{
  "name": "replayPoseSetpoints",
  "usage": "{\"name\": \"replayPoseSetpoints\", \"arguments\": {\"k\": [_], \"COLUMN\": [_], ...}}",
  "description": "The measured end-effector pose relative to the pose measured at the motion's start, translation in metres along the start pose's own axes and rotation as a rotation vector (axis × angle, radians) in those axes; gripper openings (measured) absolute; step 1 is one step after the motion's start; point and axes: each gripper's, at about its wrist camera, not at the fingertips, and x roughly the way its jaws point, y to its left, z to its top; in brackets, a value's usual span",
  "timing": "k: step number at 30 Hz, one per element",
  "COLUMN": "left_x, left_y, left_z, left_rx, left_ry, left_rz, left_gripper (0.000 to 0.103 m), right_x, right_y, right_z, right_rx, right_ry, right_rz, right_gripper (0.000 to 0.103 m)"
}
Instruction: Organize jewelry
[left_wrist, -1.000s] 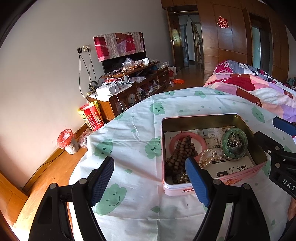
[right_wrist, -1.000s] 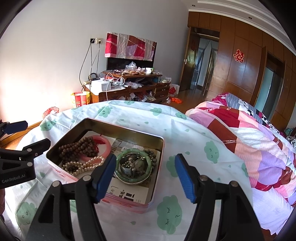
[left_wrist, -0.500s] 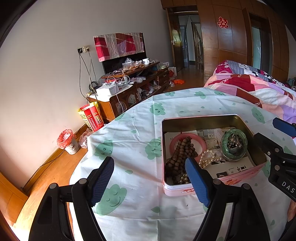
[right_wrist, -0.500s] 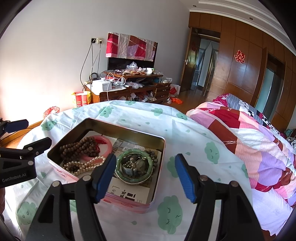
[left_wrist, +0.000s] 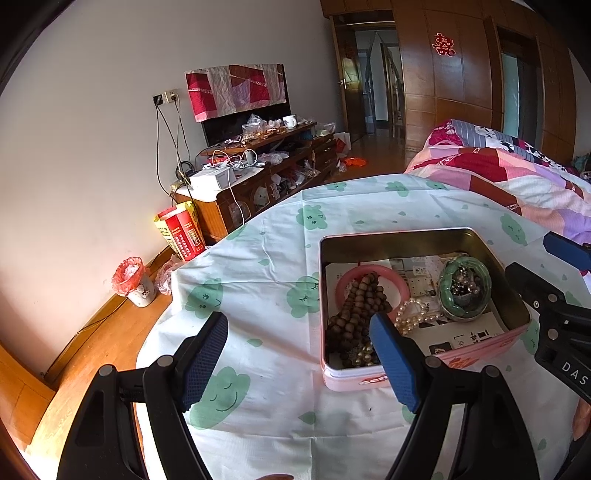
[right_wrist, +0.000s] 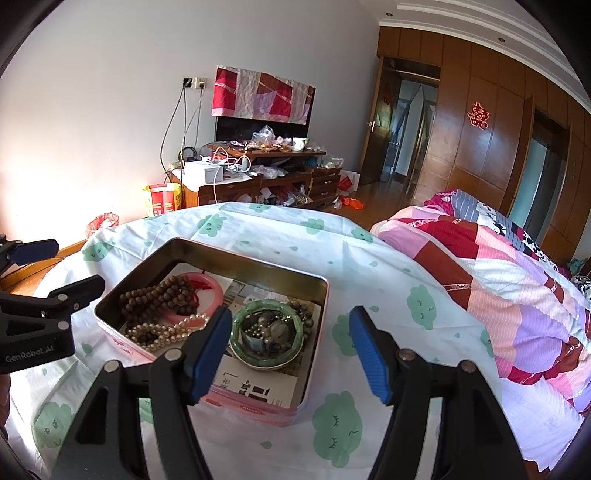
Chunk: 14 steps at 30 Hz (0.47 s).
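Note:
A pink tin box (left_wrist: 476, 352) (right_wrist: 258, 404) sits open on a table covered with a white cloth (left_wrist: 280, 258) (right_wrist: 369, 266). Inside lie a brown wooden bead strand (left_wrist: 356, 306) (right_wrist: 155, 297), a pink bangle (left_wrist: 400, 284) (right_wrist: 216, 286), a pearl strand (left_wrist: 417, 314) (right_wrist: 162, 332), and a green bangle (left_wrist: 484, 280) (right_wrist: 240, 321) ringing small metallic beads. My left gripper (left_wrist: 299, 360) hovers open at the box's near left corner, nothing between its blue pads. My right gripper (right_wrist: 290, 350) hovers open over the box's near right part, empty.
A bed with a patchwork quilt (right_wrist: 498, 280) (left_wrist: 517, 177) borders the table's far right. A cluttered wooden TV stand (right_wrist: 266, 173) (left_wrist: 258, 177) stands by the wall, with a red box (left_wrist: 181, 232) and a small bin (left_wrist: 135, 282) on the wooden floor at left.

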Motion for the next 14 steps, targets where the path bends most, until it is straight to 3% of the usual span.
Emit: {"name": "replayPoseSetpoints", "arguments": {"k": [14], "left_x": [-0.0022], "left_y": [0.0012], "left_z": [-0.0033], "left_rx": [-0.006], "left_ry": [-0.020], "left_rz": [0.004], "left_gripper": [0.079], "right_x": [0.0006], "right_y": [-0.0032], "right_z": [-0.0039], "right_rx": [-0.001], "right_ry": [-0.004], "right_rz": [-0.005], "right_gripper": [0.071]}}
